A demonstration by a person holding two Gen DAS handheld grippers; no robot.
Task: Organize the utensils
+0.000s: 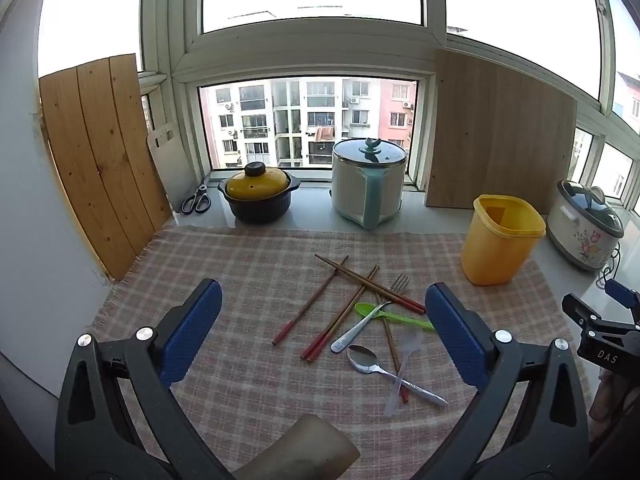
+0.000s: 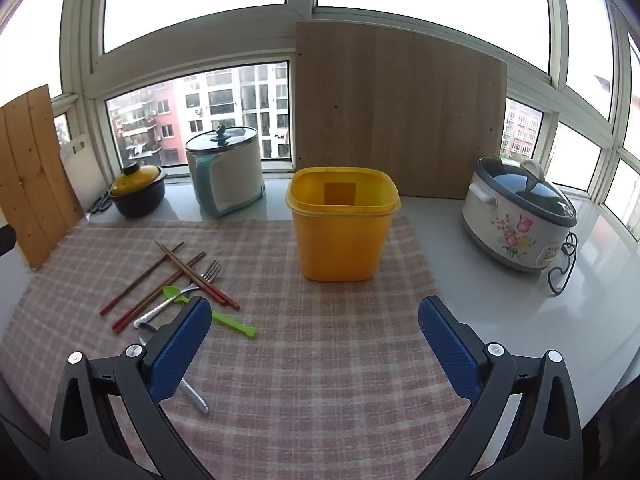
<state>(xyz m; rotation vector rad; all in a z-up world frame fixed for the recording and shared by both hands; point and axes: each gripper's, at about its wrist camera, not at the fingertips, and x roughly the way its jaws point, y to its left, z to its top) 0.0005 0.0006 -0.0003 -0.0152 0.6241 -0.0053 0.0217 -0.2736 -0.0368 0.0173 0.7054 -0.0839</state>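
Note:
A loose pile of utensils lies on the plaid cloth (image 1: 248,264): several red-tipped chopsticks (image 1: 312,306), a metal fork (image 1: 370,318), a green plastic spoon (image 1: 384,314), a steel spoon (image 1: 376,366) and a clear plastic spoon (image 1: 402,368). My left gripper (image 1: 322,336) hangs open above the cloth just in front of the pile, nothing between its blue pads. An empty yellow container (image 2: 342,224) stands upright to the right of the pile. My right gripper (image 2: 314,346) is open too, before the container, with the chopsticks (image 2: 176,276) and green spoon (image 2: 216,314) at its left finger.
On the sill behind stand a yellow-lidded dark pot (image 1: 258,196), a white and teal electric pot (image 1: 368,182), scissors (image 1: 196,202) and a floral rice cooker (image 2: 520,212) with its cord. Wooden boards (image 2: 400,120) lean against the windows. A greyish object (image 1: 304,450) sits under the left gripper.

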